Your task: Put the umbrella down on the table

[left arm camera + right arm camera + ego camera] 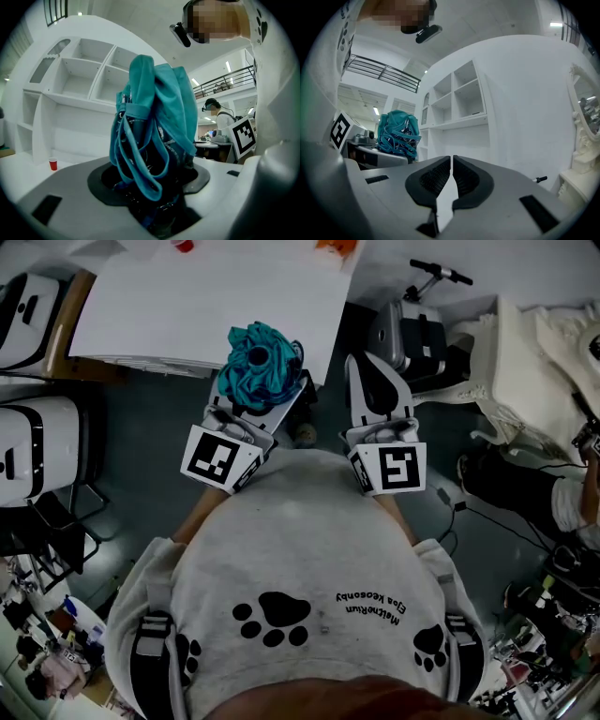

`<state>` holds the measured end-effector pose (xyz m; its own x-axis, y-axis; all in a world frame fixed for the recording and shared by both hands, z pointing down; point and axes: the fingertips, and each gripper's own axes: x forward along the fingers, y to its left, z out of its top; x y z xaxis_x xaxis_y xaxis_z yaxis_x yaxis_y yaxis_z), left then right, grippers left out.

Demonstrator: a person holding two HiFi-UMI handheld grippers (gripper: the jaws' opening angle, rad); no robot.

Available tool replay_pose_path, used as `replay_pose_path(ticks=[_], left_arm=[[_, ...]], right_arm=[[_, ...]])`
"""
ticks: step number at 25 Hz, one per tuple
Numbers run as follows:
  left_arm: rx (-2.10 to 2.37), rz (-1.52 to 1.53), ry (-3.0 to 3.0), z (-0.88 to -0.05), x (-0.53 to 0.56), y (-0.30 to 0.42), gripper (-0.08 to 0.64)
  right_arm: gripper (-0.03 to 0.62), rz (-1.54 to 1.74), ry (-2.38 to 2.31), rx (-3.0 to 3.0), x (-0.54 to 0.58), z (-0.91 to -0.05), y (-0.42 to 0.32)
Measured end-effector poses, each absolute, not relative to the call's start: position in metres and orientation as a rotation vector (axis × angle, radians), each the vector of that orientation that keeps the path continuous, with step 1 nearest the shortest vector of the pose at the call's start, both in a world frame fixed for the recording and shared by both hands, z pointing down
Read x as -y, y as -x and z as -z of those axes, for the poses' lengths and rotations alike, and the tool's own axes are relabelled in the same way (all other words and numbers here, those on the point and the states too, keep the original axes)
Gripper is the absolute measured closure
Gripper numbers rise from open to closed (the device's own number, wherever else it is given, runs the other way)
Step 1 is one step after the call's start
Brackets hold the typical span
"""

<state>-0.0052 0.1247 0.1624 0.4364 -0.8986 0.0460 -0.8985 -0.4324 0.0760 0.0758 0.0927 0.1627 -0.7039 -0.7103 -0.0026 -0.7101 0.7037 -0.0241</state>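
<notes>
A folded teal umbrella (258, 362) with dark patterned lining stands bunched between the jaws of my left gripper (265, 397), which is shut on it. It hangs over the near edge of the white table (206, 306). In the left gripper view the umbrella (154, 117) fills the middle and hides the left gripper's (154, 187) pads. My right gripper (368, 368) is beside it on the right, over the dark floor, holding nothing. In the right gripper view, the right gripper (451, 176) has its jaws nearly touching, and the umbrella (396, 133) shows at the left.
A white shelf unit (84, 79) stands ahead, also visible in the right gripper view as the shelf unit (459, 98). A red cup (53, 164) sits on a surface below it. White chairs (28, 306) stand at the left, a grey machine (412, 334) and white fabric (534, 352) at the right.
</notes>
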Motion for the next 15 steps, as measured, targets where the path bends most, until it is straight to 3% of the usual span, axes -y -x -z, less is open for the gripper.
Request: replay_pose_path(ticks=[15], left_arm=[[1.531, -0.186, -2.554, -0.198, -0.079, 0.002, 0.291]], right_arm=[[0.551, 0.05, 1.236, -2.928, -0.05, -0.188, -0.076]])
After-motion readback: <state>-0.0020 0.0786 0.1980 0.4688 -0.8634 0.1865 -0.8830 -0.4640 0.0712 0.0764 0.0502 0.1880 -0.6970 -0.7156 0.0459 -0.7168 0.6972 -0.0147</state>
